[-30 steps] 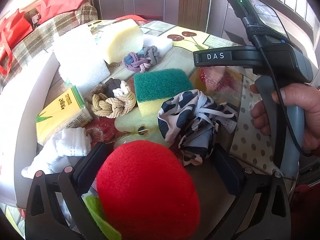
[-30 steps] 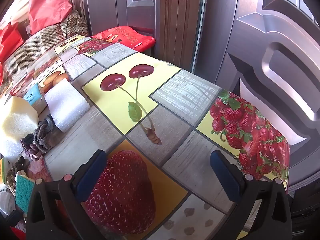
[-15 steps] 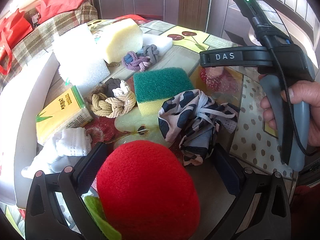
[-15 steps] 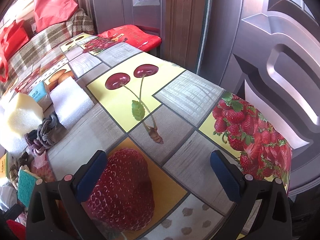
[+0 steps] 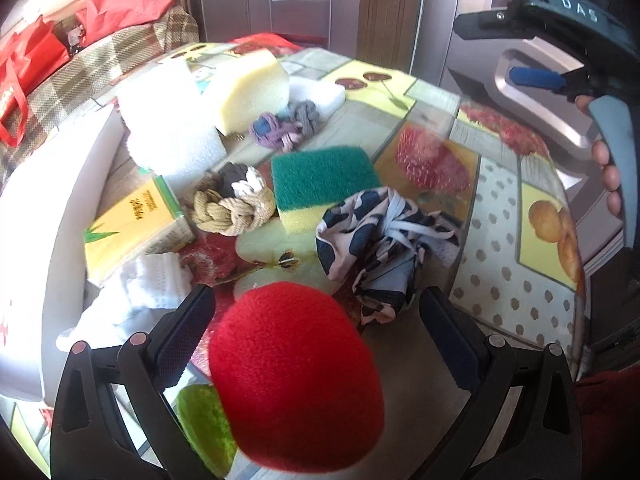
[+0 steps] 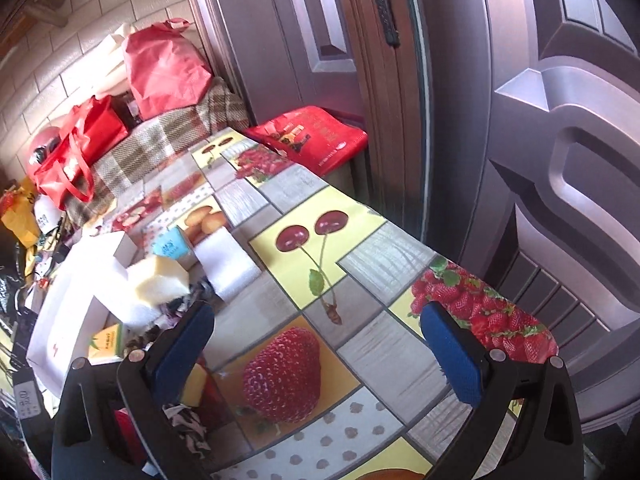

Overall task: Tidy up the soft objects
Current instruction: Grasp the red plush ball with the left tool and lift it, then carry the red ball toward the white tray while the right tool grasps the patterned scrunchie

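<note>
Soft objects lie on a fruit-print tablecloth (image 5: 500,216). In the left wrist view a red plush ball (image 5: 296,376) with a green leaf sits between the wide-open jaws of my left gripper (image 5: 316,332), untouched by the pads. Beyond it lie a black-and-white patterned cloth (image 5: 376,248), a green-and-yellow sponge (image 5: 320,184), a beige rope knot (image 5: 232,208), a purple-grey rope knot (image 5: 284,128), a yellow foam block (image 5: 248,88), white foam (image 5: 168,120) and a white sock (image 5: 148,292). My right gripper (image 6: 316,344) is open and empty, raised above the table; it also shows in the left wrist view (image 5: 560,76) at upper right.
A yellow tissue pack (image 5: 136,228) and a white box (image 5: 36,240) stand at the left. Red bags (image 6: 76,148) and a plaid cover (image 6: 160,144) lie beyond the table's far end. A metal door (image 6: 540,120) stands close along the right edge.
My right gripper has lifted up and away from the table, tilting its view higher. My left gripper and the red plush ball stay about where they were.
</note>
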The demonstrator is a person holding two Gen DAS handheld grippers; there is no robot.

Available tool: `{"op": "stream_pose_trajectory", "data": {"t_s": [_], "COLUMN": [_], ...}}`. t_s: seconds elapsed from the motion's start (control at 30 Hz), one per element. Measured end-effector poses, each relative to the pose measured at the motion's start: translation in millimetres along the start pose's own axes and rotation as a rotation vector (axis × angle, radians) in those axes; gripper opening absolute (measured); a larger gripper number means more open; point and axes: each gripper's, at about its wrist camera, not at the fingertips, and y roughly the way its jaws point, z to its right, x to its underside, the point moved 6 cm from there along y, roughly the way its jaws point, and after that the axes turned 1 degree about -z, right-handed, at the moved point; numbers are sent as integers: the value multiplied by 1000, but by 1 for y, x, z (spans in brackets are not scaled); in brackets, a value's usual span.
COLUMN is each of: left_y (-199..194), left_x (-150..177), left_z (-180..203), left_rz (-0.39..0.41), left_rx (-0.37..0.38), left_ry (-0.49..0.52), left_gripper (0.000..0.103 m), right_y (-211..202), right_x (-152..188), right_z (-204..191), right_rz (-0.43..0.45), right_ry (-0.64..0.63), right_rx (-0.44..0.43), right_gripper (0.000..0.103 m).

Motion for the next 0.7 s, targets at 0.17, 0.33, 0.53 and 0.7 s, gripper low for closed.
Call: {"op": "stream_pose_trajectory", "data": {"t_s": [0.17,0.33,0.53,0.7], "left_y": [-77,-108,-111,-96], "left_x": [-5,26,63,65], "left_z": [-32,-86,-98,-84], "left_rz": [147,147,80,29], "left_rx": [-20,-117,-128,-90], "left_ry": [-128,-273,-329,-319], "left_gripper": [102,103,103,103], "right_y": [-14,-13,6,23], "right_x": [-9,9,59,89], "right_z": [-19,-52,-84,-105], "right_rz": [41,-1,-173,-260], "right_ry": [-59,-234,-370,-475], "right_rx": [-91,-185,-287,-304], "right_gripper": [103,103,103,103]}}
